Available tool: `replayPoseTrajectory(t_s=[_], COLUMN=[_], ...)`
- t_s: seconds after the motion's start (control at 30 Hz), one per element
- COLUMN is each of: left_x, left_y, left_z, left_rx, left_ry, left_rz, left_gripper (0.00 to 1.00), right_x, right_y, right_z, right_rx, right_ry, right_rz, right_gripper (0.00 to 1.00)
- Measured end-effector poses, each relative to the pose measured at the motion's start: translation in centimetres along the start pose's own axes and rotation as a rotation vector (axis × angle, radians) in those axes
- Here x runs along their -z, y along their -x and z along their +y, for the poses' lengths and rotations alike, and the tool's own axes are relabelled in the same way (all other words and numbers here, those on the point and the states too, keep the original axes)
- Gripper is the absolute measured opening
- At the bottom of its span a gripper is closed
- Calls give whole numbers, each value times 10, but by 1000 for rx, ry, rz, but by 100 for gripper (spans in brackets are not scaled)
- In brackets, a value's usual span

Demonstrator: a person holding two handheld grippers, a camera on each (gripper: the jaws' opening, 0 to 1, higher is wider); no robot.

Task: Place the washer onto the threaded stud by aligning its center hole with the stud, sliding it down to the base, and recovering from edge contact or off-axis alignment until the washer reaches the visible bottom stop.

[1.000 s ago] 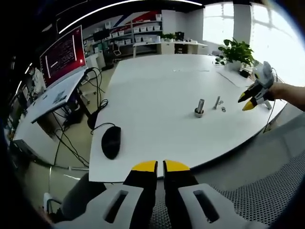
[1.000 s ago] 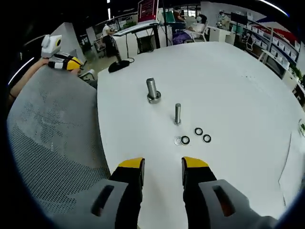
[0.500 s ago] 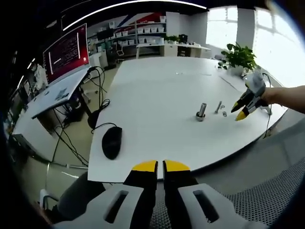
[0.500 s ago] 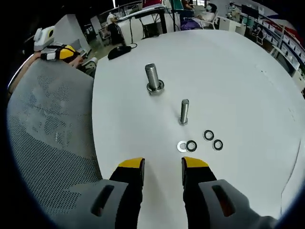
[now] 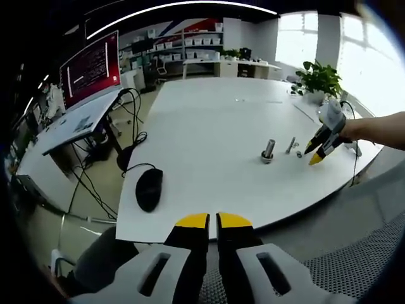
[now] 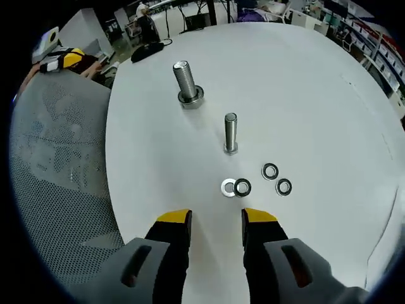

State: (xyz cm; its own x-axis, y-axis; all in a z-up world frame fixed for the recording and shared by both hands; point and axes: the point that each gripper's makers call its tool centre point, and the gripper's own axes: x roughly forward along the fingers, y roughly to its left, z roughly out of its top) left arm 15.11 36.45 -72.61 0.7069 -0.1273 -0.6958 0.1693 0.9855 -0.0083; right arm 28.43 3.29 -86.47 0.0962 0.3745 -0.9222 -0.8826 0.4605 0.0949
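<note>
- Two threaded studs stand upright on the white table (image 6: 329, 126): the large stud (image 6: 186, 83), seated on a wide base, and the slim stud (image 6: 230, 133) nearer the washers. Upright posture leaves each shaft open from above, which is what a washer needs to be dropped over it.
- Four washers lie flat in a loose cluster just in front of the slim stud: one pale washer (image 6: 228, 187) touching a dark washer (image 6: 242, 187), and two more dark washers (image 6: 270, 171) apart to the side. None is on a stud yet.
- Right gripper (image 6: 214, 219): jaws spread, nothing between them, hovering above the table short of the pale washer; judged to be lining up a first pick.
- Left gripper (image 5: 211, 220): jaws pressed together and empty, held back beyond the table edge, away from the parts; it seems to be kept out of the way.
- One black mouse (image 5: 148, 189) sits near the table's corner, with its cable running off the edge.
- One mesh chair back (image 6: 57, 177) stands beside the table.
</note>
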Motion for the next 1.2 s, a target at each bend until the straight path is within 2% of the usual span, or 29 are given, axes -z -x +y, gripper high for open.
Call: replayPoseTrajectory(t_s=[0.17, 0.37, 0.67, 1.03, 1.2], left_x=[0, -2, -1, -2, -3], left_y=[0, 1, 1, 0, 0], left_z=[0, 1, 0, 0, 0], left_rx=[2, -2, 5, 9, 8], left_ry=[0, 7, 0, 6, 8], left_rz=[-2, -13, -6, -16, -21], left_gripper=[2, 2, 2, 2, 1], right_x=[-1, -3, -12, -15, -20], right_y=[1, 0, -3, -7, -9], right_z=[-1, -1, -8, -16, -15], right_rx=[-1, 23, 55, 47, 66], right_ry=[-15, 26, 26, 37, 83], right_rz=[13, 43, 36, 39, 33], right_gripper=[33, 33, 30, 30, 30])
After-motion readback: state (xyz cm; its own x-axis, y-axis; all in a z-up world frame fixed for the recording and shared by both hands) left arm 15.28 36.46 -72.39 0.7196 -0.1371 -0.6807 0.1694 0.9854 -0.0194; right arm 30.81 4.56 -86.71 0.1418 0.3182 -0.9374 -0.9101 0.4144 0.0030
